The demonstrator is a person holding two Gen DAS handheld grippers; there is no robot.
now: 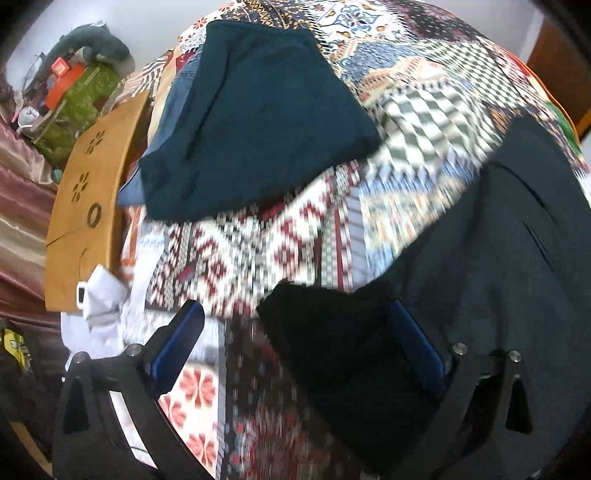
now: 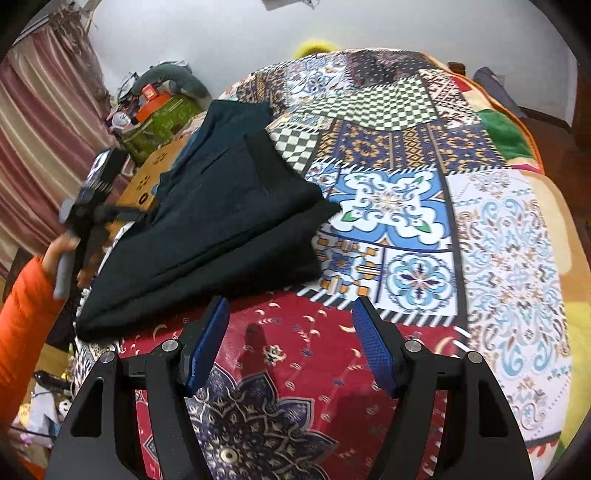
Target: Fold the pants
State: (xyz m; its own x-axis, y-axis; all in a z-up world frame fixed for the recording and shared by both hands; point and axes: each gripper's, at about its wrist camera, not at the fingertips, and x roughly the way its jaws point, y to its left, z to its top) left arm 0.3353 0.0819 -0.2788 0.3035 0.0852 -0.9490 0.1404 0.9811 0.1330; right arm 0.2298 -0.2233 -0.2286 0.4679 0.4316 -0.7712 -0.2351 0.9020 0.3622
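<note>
Pants (image 2: 221, 236): dark, matte woven, folded slab at ten o'clock on patchwork quilt (image 2: 406, 206).
Left gripper (image 1: 299, 339): jaws spread, ribbed blue pads, pants edge between.
Right gripper (image 2: 291, 339): jaws apart, empty.

The left wrist view looks forward and down along the left tool (image 1: 295, 347), close over the bed (image 1: 258, 251), facing the teal stack (image 1: 258, 122) and the wooden board (image 1: 92, 192) at the left edge; the right wrist view sits low behind the right tool (image 2: 290, 343), facing across the quilt toward the far wall (image 2: 207, 33); both views share the dark pants (image 1: 498, 258) (image 2: 221, 240), the quilt and the green box (image 1: 81, 103) (image 2: 162, 114).
</note>
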